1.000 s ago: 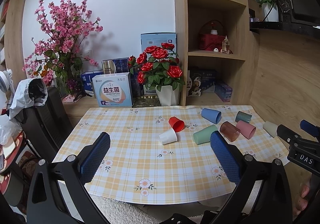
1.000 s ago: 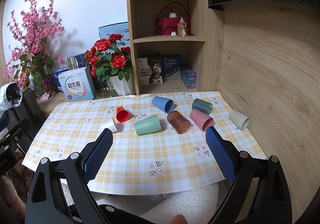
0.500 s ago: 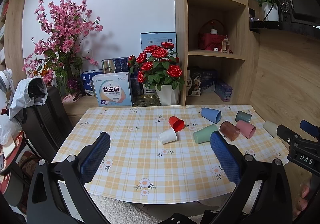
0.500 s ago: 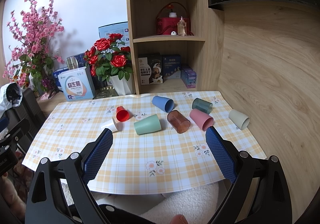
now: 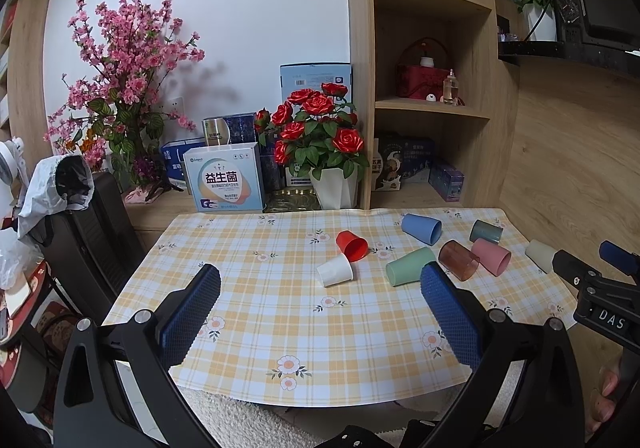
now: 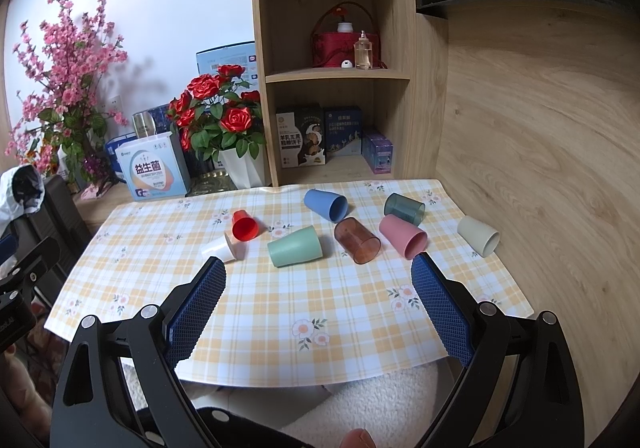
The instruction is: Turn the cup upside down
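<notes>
Several cups lie on their sides on the checked tablecloth [image 6: 280, 308]: white [image 6: 220, 247], red [image 6: 245, 226], green [image 6: 295, 247], blue [image 6: 326, 205], brown translucent [image 6: 357, 240], pink [image 6: 403, 236], dark teal [image 6: 404, 209] and cream [image 6: 479, 236]. They also show in the left wrist view, such as the white cup [image 5: 335, 270] and red cup [image 5: 352, 245]. My left gripper [image 5: 320, 276] is open and empty, held back above the table's near edge. My right gripper [image 6: 318, 268] is open and empty, also near the front edge.
A pot of red roses [image 6: 228, 127], a white box [image 6: 156, 171] and pink blossoms [image 6: 68, 87] stand behind the table. A wooden shelf unit [image 6: 336, 67] rises at the back. A wood wall [image 6: 540, 147] is on the right, a dark chair [image 5: 92, 232] on the left.
</notes>
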